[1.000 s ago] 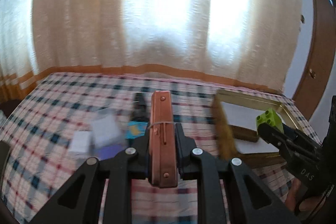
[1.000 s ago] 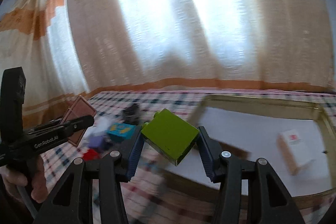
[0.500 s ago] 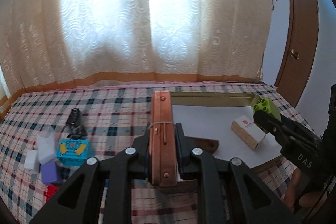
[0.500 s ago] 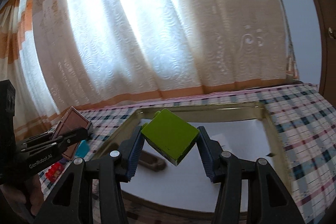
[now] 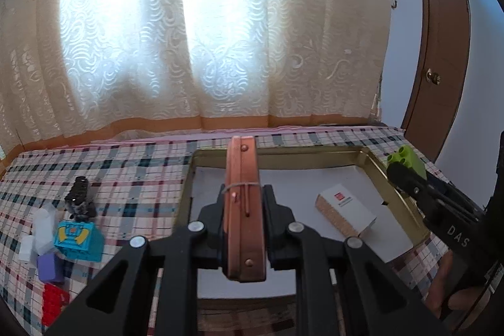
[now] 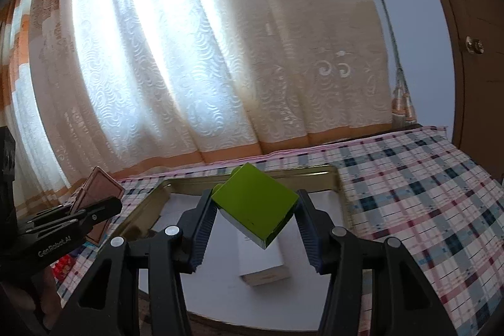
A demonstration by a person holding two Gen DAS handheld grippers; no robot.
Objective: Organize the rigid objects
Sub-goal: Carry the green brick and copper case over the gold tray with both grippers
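**Both hands loaded, tray below**

My left gripper (image 5: pixel 242 219) is nearly closed on a thin copper-brown case (image 5: pixel 242 203), held edge-up with its long side running away from me, the pads clamping its two flat faces about halfway along. It looks stiff and light, with small rivets and a thread or band round its middle. The faces seem smooth, so I would not trust a loose grip; taking it across the flats, as I have it, is the sound hold, since the rounded edges offer little to bite on.

My right gripper (image 6: pixel 255 219) is part open around a green toy brick (image 6: pixel 255 205), caught corner to corner so it sits tilted between the pads. It is hard plastic, light, not fragile, but a diagonal hold like this could twist out; flat side to flat side would be steadier.

Both items hang over the gold-rimmed tray (image 5: pixel 371 158) with its white floor, where a small white box (image 5: pixel 346 213) already lies. Something dark lies on the tray floor near its left wall in the right view, but I cannot tell what it is.

Loose pieces wait on the checked cloth (image 5: pixel 141 175) to the left: a blue block (image 5: pixel 78 238), a purple block (image 5: pixel 50 266), a red brick (image 5: pixel 53 304).
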